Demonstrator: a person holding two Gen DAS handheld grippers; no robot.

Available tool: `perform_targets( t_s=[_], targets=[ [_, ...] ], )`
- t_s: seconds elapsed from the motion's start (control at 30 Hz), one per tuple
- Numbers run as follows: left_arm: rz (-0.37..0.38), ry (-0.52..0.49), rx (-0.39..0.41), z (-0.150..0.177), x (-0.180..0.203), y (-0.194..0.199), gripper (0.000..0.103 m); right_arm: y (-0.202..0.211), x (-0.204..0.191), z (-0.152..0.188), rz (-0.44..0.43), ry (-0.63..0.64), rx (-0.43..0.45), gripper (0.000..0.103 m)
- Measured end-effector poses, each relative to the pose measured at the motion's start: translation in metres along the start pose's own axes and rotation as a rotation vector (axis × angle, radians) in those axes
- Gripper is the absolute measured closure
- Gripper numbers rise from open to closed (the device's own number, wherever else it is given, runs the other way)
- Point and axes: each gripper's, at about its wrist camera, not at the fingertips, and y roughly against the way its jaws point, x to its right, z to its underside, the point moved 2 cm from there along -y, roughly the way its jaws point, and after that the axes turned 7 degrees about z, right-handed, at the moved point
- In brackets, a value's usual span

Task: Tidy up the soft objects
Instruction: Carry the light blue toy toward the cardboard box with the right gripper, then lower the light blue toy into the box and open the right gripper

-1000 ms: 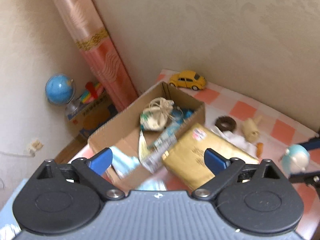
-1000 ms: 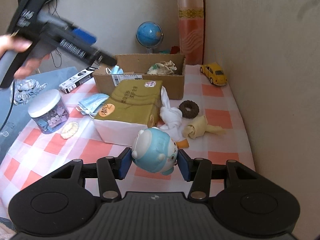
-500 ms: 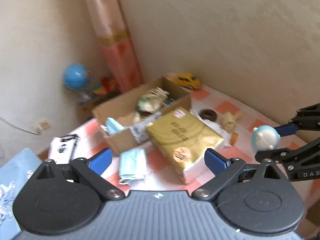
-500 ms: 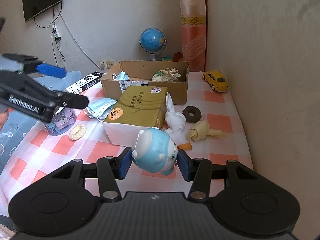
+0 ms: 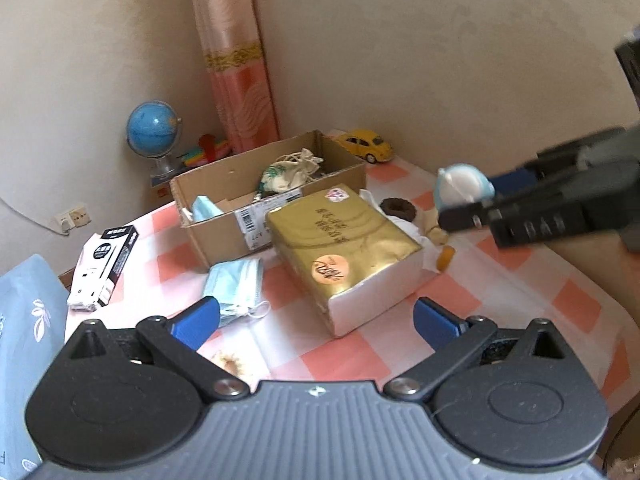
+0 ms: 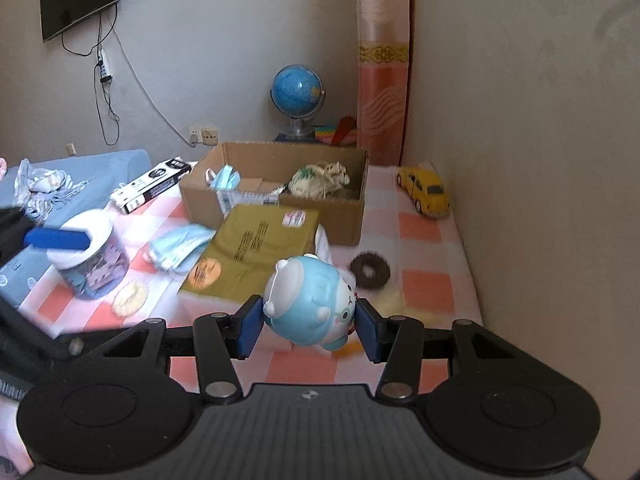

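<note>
Two tools, right [image 6: 309,330] clamping blue plush [image 6: 310,304], left [image 5: 316,322] apart, checked tablecloth [image 6: 420,260]

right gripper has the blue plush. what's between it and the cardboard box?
The gold-topped tissue pack lies between the blue plush in the right gripper and the cardboard box, its far end by the box front. Right wrist view shows it.
</note>
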Motion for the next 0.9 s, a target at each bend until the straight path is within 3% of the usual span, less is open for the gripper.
perform_targets(
  t_s=[0.57,0.73,0.9],
  targets=[
    [-0.028,0.081,-0.030,0.025,-0.025,-0.011,0.000,-0.079,-0.014,-0.113,0.016,0.107,0.042,0.048],
    [-0.035,0.102,-0.034,0.028,-0.032,-0.010,0.000,-0.099,-0.016,-0.128,0.037,0.120,0.038,0.048],
    [-0.038,0.116,-0.041,0.032,-0.035,-0.012,0.000,-0.099,-0.005,-0.124,0.050,0.098,0.041,0.042]
  ],
)
